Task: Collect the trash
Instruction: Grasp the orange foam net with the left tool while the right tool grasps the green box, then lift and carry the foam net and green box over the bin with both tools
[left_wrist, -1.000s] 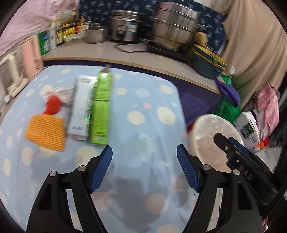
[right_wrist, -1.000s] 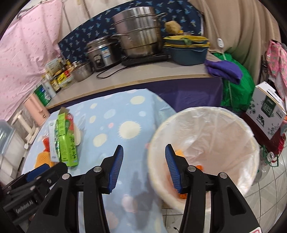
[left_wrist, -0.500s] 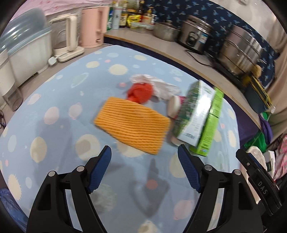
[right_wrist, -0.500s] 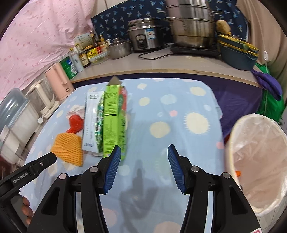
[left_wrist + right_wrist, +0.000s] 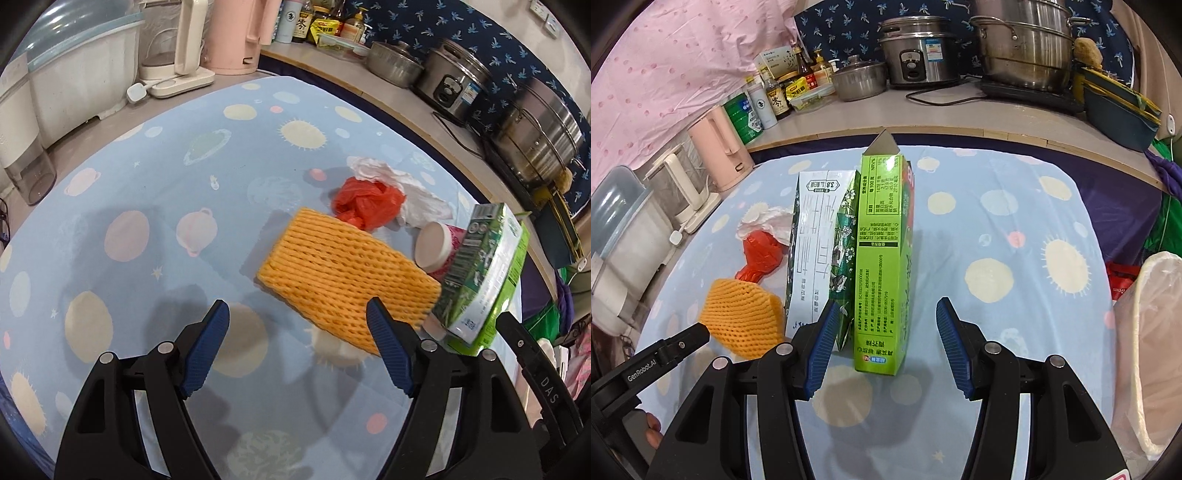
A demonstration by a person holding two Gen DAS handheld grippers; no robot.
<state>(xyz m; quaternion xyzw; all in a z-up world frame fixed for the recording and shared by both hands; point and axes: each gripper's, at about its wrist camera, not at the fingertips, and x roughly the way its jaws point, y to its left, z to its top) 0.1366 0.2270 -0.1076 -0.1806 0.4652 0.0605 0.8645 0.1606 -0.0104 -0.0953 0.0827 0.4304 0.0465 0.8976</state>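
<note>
Pink cup (image 5: 437, 246) half-hidden behind cartons (image 5: 480, 273); bin (image 5: 1152, 354) prob. cut off

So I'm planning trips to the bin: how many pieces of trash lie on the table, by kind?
Cartons: 2, green and white
Foam net: 1
Red bag: 1
Tissue: 1
Cup: 1
Total: 6
</note>
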